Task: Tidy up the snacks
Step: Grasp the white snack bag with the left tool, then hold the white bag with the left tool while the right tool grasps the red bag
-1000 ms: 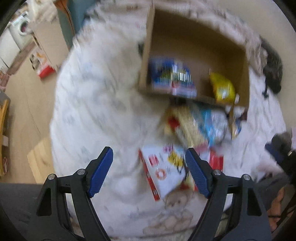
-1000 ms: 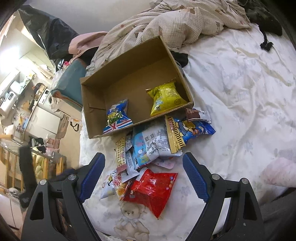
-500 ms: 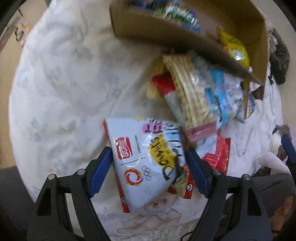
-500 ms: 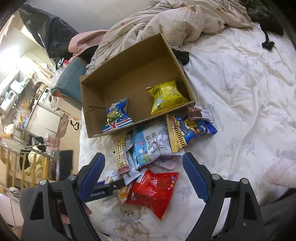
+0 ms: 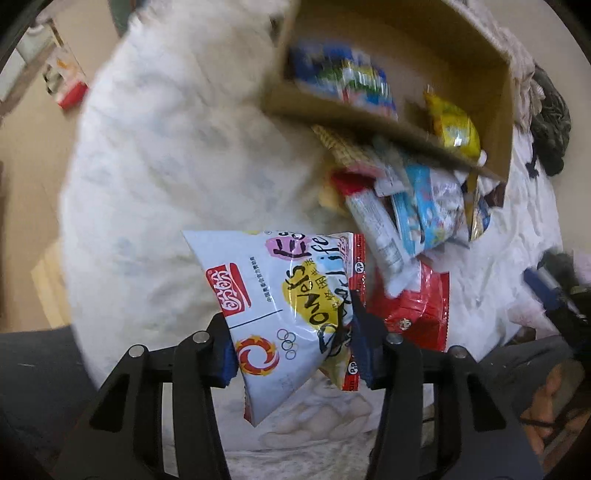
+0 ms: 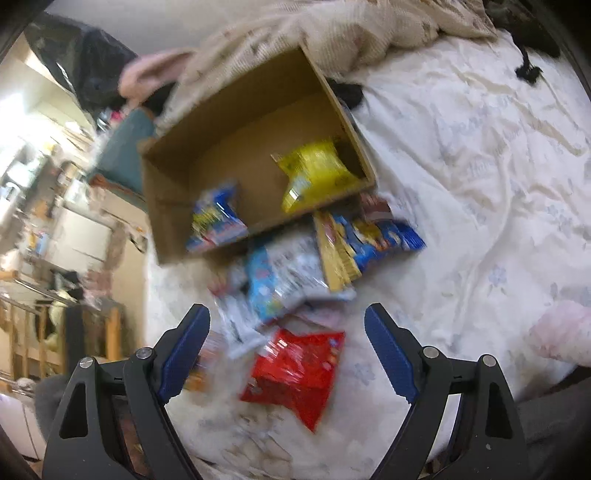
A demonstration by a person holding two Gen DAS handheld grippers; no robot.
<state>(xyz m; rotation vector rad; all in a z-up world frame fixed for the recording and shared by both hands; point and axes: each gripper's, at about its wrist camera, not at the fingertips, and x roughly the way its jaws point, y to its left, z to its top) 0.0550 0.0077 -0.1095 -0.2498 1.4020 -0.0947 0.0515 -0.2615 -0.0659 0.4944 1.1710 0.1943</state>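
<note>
In the left wrist view my left gripper (image 5: 290,314) has its jaws closing, and the blue pads press on a white snack bag (image 5: 273,280) held just above the bed. A red bag (image 5: 417,306) and a pile of snack packs (image 5: 417,214) lie beside it, in front of an open cardboard box (image 5: 369,118). The box holds a yellow bag (image 5: 456,129) and a blue bag (image 5: 343,77). My right gripper (image 6: 287,314) hovers open and empty over the red bag (image 6: 295,369), with the pile (image 6: 284,280) and the box (image 6: 177,206) beyond.
Everything sits on a bed with a white flowered sheet (image 6: 461,184). A checked blanket (image 6: 369,33) is bunched behind the box, and dark cloth (image 5: 550,122) lies at the far right. The bed's edge and the floor (image 5: 29,177) are to the left.
My left gripper's jaws have come together onto the white snack bag, which now hangs between the pads. The right gripper stays open over the red bag; its view has shifted slightly.
</note>
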